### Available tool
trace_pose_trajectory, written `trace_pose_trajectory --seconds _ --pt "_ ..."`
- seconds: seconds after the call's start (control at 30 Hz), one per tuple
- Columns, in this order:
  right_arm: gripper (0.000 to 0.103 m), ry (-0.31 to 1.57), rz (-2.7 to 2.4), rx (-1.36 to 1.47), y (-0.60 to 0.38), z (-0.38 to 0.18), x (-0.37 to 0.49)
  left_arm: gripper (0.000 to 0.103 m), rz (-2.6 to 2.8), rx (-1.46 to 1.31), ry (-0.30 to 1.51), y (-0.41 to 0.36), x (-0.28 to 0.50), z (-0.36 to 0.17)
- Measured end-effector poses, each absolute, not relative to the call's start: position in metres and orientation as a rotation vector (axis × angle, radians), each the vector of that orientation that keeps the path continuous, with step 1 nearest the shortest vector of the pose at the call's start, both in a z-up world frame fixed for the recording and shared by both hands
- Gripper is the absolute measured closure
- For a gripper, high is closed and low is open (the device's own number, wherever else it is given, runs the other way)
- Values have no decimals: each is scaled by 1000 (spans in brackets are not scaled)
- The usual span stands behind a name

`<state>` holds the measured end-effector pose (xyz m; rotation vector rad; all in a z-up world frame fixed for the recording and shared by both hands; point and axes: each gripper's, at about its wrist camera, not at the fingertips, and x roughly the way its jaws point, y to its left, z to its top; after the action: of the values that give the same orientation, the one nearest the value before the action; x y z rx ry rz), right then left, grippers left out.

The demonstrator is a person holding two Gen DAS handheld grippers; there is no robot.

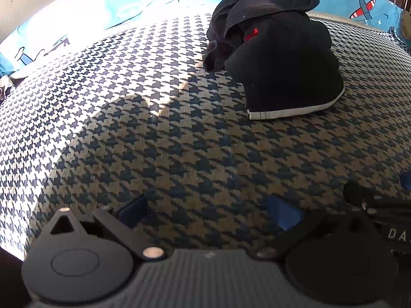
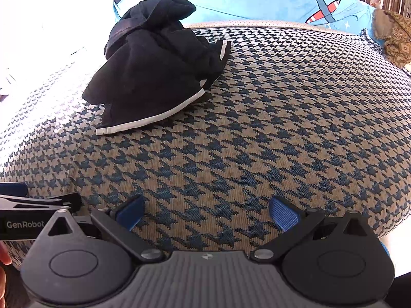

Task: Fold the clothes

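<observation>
A crumpled black garment (image 1: pixel 277 51) with white trim along its hem and a small red tag lies bunched on the houndstooth cloth, far ahead of both grippers. In the right wrist view the same black garment (image 2: pixel 154 66) sits to the upper left. My left gripper (image 1: pixel 208 213) stands open low over the cloth, blue pads wide apart, nothing between them. My right gripper (image 2: pixel 206 214) is open too and holds nothing. Both are well short of the garment.
The houndstooth cover (image 1: pixel 154 141) spreads over the whole surface. Behind it lies a blue sheet with airplane prints (image 2: pixel 295 2). A patterned brown fabric (image 2: pixel 395 38) sits at the far right. The other gripper's body (image 2: pixel 23 218) shows at the left edge.
</observation>
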<state>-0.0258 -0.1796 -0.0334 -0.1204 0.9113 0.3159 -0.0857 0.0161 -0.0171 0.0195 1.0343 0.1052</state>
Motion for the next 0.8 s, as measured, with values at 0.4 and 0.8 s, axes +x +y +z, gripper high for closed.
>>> trace_pose_trajectory --seconds 0.4,0.8 --pt "0 912 317 -122 -180 -34 -25 0 136 3 1036 9 -84 -14" --pt "0 905 311 -92 -183 -28 -26 0 128 -23 1007 14 -86 -5"
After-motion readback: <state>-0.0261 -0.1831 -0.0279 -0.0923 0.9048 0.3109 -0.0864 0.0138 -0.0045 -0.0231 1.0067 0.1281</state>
